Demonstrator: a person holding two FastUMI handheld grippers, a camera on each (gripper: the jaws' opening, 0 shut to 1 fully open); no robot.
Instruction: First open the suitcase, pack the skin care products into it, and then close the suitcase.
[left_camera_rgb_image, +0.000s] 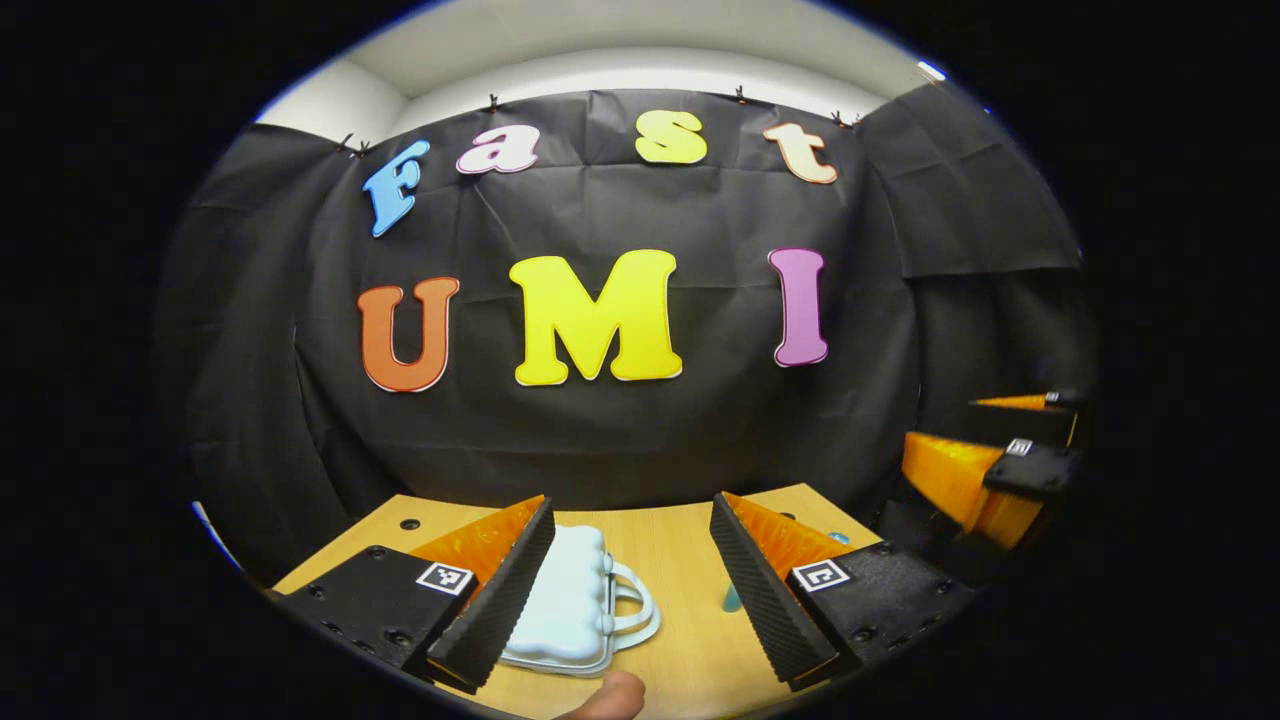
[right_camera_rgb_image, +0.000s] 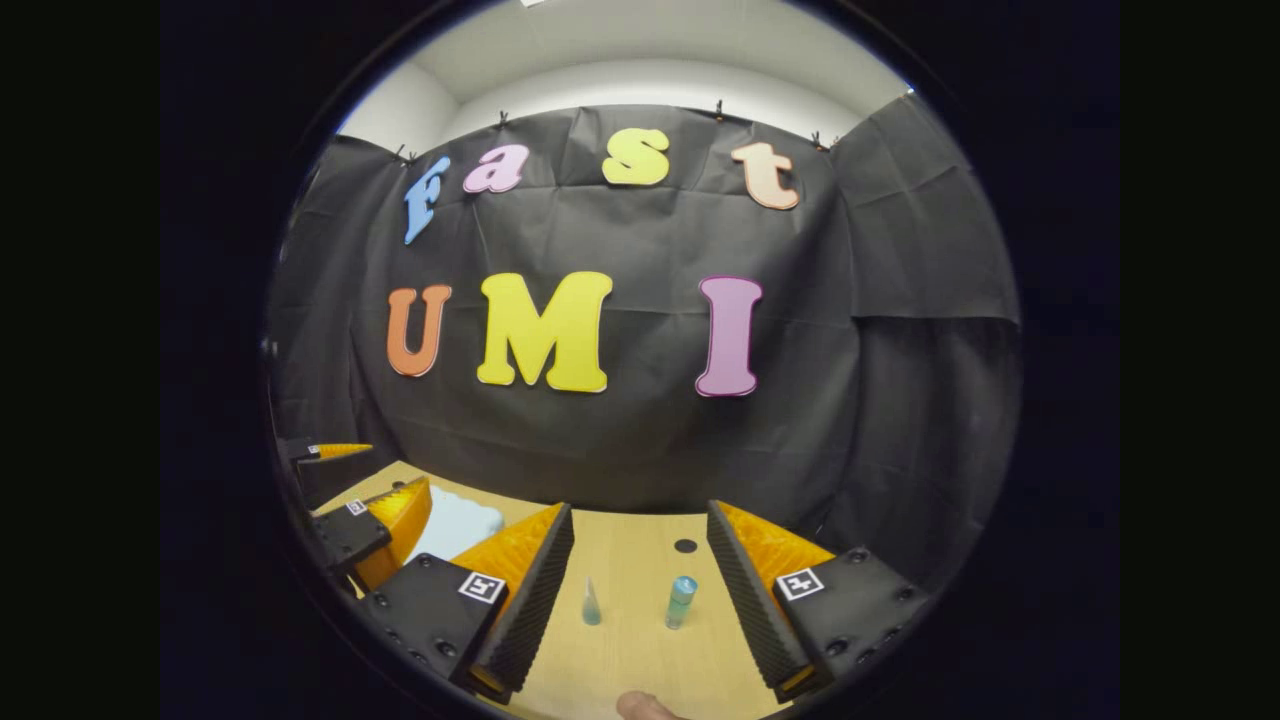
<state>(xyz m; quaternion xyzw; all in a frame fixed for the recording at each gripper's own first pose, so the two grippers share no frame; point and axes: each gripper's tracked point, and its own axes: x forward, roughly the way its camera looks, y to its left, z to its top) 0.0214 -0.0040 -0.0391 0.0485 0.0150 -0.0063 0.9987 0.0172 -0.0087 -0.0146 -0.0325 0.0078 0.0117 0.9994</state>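
Ribbed tongs (left_camera_rgb_image: 630, 590) flank glossy, bumpy suitcase (left_camera_rgb_image: 565, 600).

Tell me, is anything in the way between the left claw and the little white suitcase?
Nothing visible is. In the left gripper view the open left claw hangs just above the closed suitcase, which lies flat on the wooden table, partly behind one finger. Only bare table shows in the gap.
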